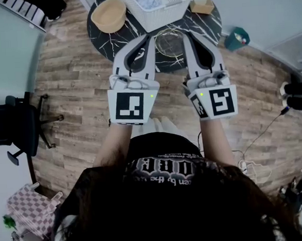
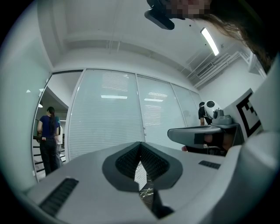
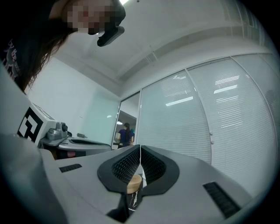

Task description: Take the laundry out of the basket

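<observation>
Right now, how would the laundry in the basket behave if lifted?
The laundry lies crumpled, so it is probably floppy and would drape. It looks thin, so it is likely light. The basket is latticed, so cloth might snag.

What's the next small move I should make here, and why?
I'd probably open the right tongs and move them forward over the white basket. Both the right tongs and left tongs are shut and empty, held short of the basket on the table, with laundry lying inside it.
</observation>
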### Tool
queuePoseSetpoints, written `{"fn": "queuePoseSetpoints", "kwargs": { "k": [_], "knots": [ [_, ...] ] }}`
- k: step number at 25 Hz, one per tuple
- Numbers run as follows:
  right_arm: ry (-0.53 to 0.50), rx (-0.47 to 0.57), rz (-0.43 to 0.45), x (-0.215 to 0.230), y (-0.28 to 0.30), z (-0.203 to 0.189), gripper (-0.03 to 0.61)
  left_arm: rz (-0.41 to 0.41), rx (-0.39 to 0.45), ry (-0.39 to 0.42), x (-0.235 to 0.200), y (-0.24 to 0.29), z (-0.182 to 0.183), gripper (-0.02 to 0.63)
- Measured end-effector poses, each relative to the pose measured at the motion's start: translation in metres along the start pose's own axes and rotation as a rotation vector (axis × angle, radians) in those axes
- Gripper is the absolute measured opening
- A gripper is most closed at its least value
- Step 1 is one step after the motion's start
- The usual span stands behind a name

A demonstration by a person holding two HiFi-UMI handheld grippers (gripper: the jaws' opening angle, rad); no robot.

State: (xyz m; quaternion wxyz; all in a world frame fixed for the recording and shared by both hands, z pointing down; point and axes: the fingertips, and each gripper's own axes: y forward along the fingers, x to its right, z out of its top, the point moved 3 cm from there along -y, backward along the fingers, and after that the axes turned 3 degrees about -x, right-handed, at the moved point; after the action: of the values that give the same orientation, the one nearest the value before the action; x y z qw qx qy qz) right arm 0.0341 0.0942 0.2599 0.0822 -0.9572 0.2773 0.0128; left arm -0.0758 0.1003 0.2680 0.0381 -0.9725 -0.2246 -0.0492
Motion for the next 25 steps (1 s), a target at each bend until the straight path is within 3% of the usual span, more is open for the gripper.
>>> {"fn": "queuePoseSetpoints", "kwargs": {
  "k": [11,25],
  "knots": [
    [0.019,0.019,0.023,0.006,-0.019,0.005,0.028,-0.008,0.008,-0.004,0.016,-0.012,0.010,0.002],
    [-0.003,-0.015,0.020,0.013,0.029,-0.010,0.028,-0.035,0.016,-0.024,-0.022,0.027,-0.003,0.002]
  ]
}}
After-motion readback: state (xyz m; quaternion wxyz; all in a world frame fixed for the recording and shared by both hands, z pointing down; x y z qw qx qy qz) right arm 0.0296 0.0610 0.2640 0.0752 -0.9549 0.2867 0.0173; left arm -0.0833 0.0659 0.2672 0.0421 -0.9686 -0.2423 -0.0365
